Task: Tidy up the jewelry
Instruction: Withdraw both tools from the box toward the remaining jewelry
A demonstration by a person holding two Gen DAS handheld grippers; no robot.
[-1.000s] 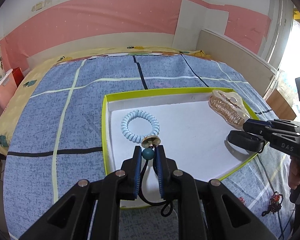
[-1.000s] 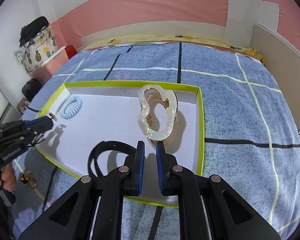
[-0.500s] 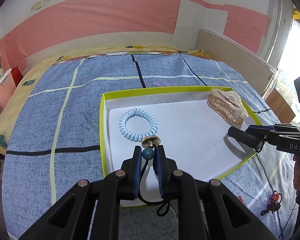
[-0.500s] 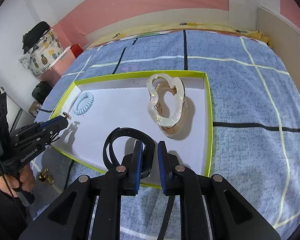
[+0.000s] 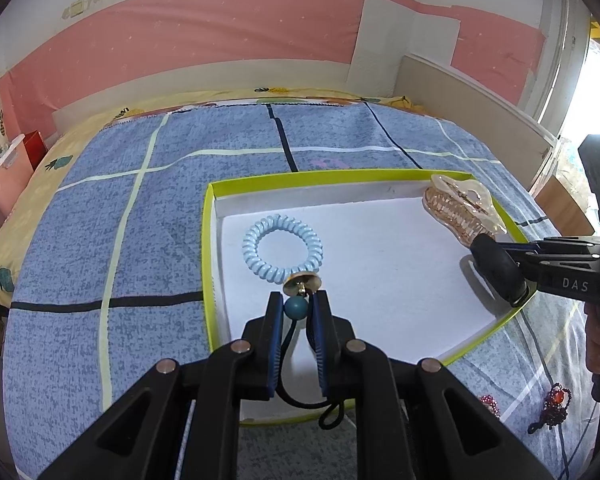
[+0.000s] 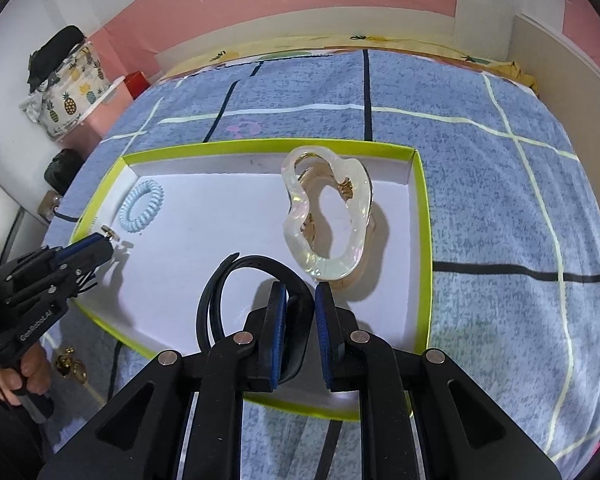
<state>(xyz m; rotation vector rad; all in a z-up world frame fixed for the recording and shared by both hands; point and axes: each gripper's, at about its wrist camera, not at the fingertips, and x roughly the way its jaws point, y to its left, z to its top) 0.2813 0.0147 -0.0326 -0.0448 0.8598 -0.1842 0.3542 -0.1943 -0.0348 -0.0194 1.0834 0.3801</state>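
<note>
A lime-rimmed tray [image 5: 210, 264] [image 6: 422, 240] with a white floor lies on the blue checked bedspread. Inside it rest a pale blue spiral hair tie [image 5: 282, 250] [image 6: 142, 206] and a clear claw clip [image 5: 460, 208] [image 6: 328, 216]. My left gripper [image 5: 296, 306] [image 6: 100, 248] hovers over the tray's near left part, shut on the teal bead of a black elastic hair tie [image 5: 296, 307] with a gold charm. My right gripper [image 6: 300, 304] [image 5: 496, 264] is shut on a black band [image 6: 220, 292] [image 5: 498, 270] just inside the tray's near edge, beside the claw clip.
Dark red beaded ornaments [image 5: 552, 404] and a gold piece [image 6: 70, 364] lie on the bedspread outside the tray. A person's hand [image 6: 4, 384] grips the left handle. A pineapple-print bag [image 6: 68, 92] stands beyond the bed's left side; a headboard panel [image 5: 472, 96] runs along the right.
The right gripper has tipped a little and edged toward the claw clip with the black band; the band now shows edge-on in the left wrist view. The left gripper has stayed put.
</note>
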